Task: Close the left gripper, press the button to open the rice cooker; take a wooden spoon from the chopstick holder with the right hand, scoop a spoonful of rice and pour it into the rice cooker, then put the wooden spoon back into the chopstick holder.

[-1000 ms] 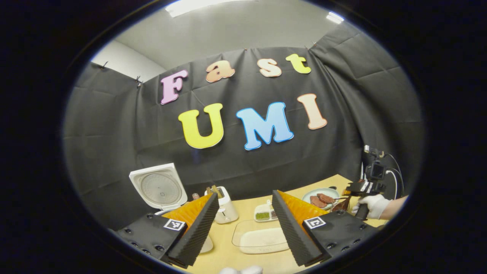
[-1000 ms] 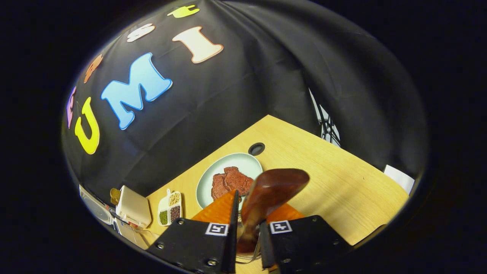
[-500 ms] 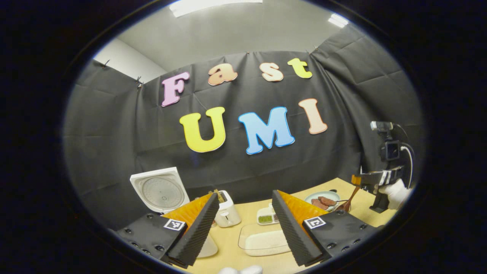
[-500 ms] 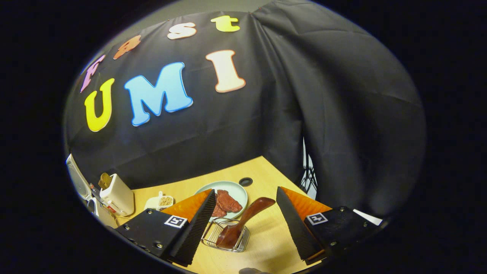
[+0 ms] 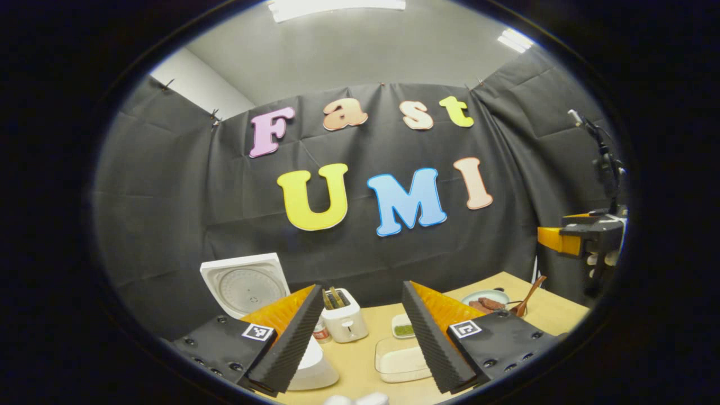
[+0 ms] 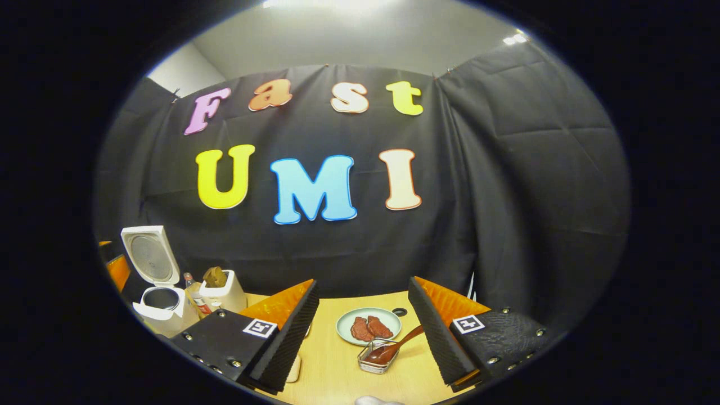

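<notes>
Black cloth walls close off the booth behind a pale wooden table [image 6: 332, 365], which runs across the lower frame in both views. At lower left of the right gripper view the rice cooker [image 6: 157, 301] stands with its lid up. Lower centre, the wooden spoon [image 6: 394, 349] leans in the chopstick holder [image 6: 376, 360], just in front of a plate [image 6: 368, 325] of meat. My right gripper [image 6: 363, 337] is wide open and empty, well above the holder. My left gripper [image 5: 360, 337] is also wide open, holding nothing. Judgement: the spoon is returned. To finish well, I withdraw clear of the handle without tipping the holder.
</notes>
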